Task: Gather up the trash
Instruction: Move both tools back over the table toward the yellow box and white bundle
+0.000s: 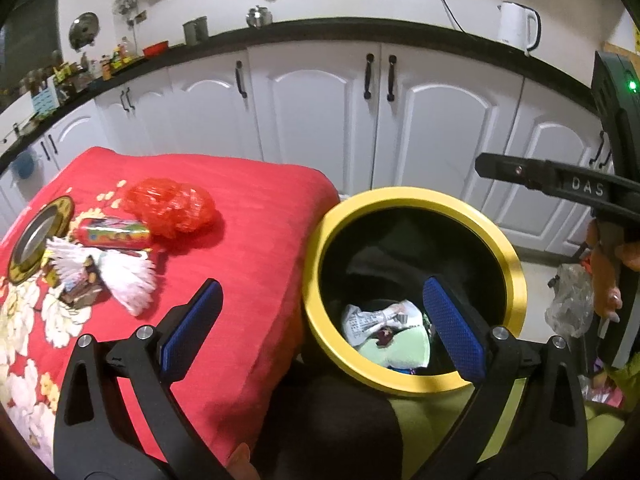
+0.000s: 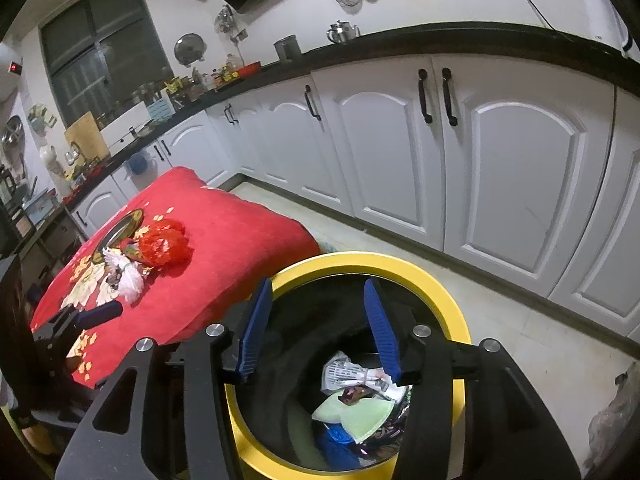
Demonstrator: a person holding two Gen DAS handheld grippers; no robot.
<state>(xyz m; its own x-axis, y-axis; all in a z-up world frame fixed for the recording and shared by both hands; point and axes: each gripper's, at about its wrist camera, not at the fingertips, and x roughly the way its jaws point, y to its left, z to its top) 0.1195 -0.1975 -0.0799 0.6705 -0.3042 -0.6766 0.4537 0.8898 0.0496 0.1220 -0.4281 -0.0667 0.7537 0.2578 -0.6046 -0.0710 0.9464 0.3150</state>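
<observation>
A round bin with a yellow rim stands beside a table under a red flowered cloth. Inside lie crumpled printed paper and a pale green piece. On the cloth sit a red plastic bag, a colourful wrapper tube, white frilled paper and a brown wrapper. My left gripper is open and empty, straddling the table edge and the bin. My right gripper hangs open and empty over the bin's mouth.
White cabinets under a black counter run behind, with a white kettle. A gold-rimmed metal plate lies at the cloth's left. A clear plastic bag sits on the floor right of the bin.
</observation>
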